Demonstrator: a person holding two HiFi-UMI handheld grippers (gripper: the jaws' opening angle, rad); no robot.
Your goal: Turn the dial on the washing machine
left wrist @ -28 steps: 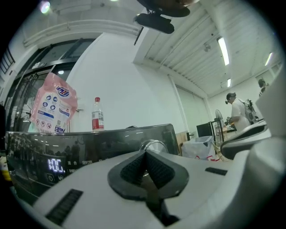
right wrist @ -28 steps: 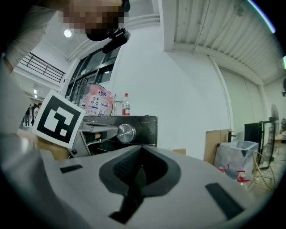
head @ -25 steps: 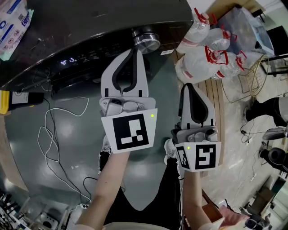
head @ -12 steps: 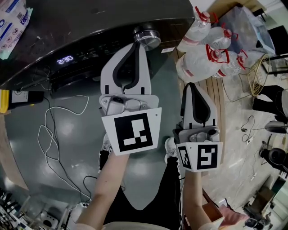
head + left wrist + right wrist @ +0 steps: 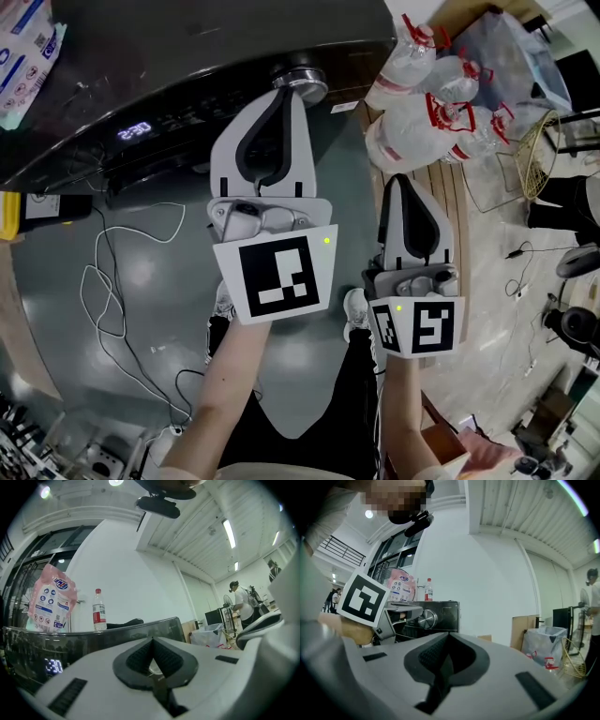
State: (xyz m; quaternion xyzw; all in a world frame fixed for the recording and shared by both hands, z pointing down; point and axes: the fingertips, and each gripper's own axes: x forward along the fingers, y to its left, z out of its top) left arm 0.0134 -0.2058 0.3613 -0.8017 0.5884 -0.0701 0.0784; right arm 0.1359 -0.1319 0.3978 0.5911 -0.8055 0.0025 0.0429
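The dark washing machine point(image 5: 187, 47) fills the top of the head view, its lit display point(image 5: 134, 129) reading 2:30. Its silver dial point(image 5: 302, 82) sits at the right end of the control panel. My left gripper point(image 5: 286, 94) is shut, its joined tips right at the dial's lower left edge, holding nothing. In the left gripper view a sliver of the dial point(image 5: 154, 667) shows through the loop behind the closed tips of the left gripper point(image 5: 152, 640). My right gripper point(image 5: 403, 180) hangs lower and to the right, shut and empty. The right gripper view shows the dial point(image 5: 427, 618) ahead, left of the right gripper point(image 5: 449, 634).
Large plastic water bottles point(image 5: 431, 103) lie on a wooden pallet point(image 5: 459, 202) right of the machine. A white cable point(image 5: 103, 281) loops over the grey floor. A detergent bag point(image 5: 51, 602) and a small bottle point(image 5: 98, 612) stand on the machine's top. A person point(image 5: 241, 604) stands far off.
My left gripper has moved up, closing the gap to the dial. The display, blurred before, now reads clearly. The right gripper has barely moved.
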